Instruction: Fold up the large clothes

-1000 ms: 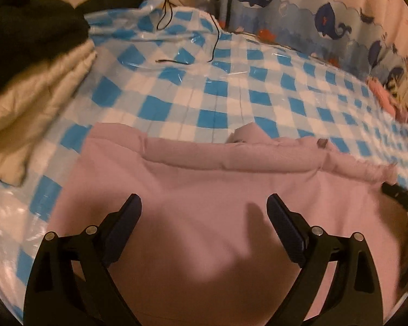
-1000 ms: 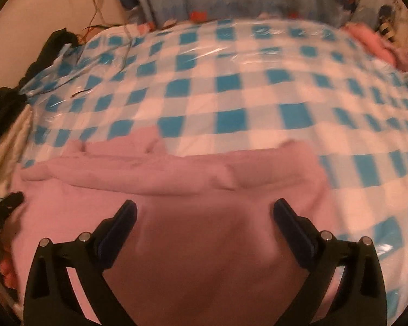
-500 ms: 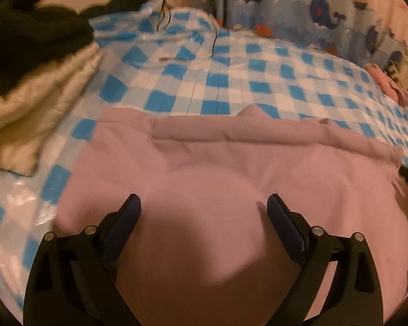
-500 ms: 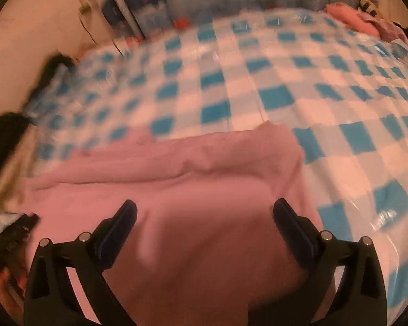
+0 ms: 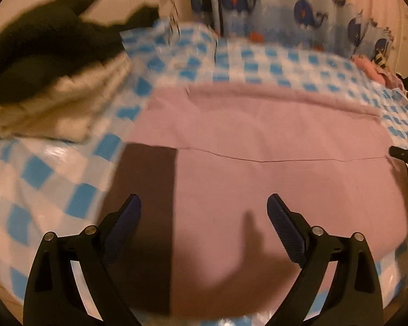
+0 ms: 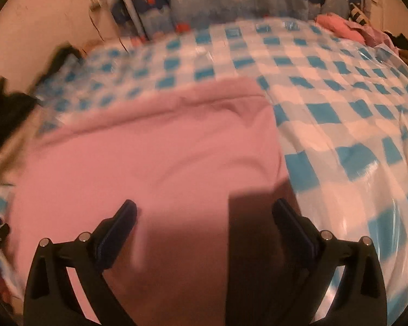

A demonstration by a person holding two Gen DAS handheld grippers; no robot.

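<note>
The left gripper (image 5: 204, 212) is spread wide and holds nothing, hanging above the near part of the pink garment (image 5: 258, 141). The right gripper (image 6: 204, 217) is equally wide and empty, over the garment's (image 6: 149, 149) near right corner. The garment lies flat on the checked cover (image 5: 40, 168), its long axis running left to right, with a fold edge crossing it ahead of both grippers. Each gripper sits nearer its own end, so the next fold probably needs both near corners gripped together.
</note>
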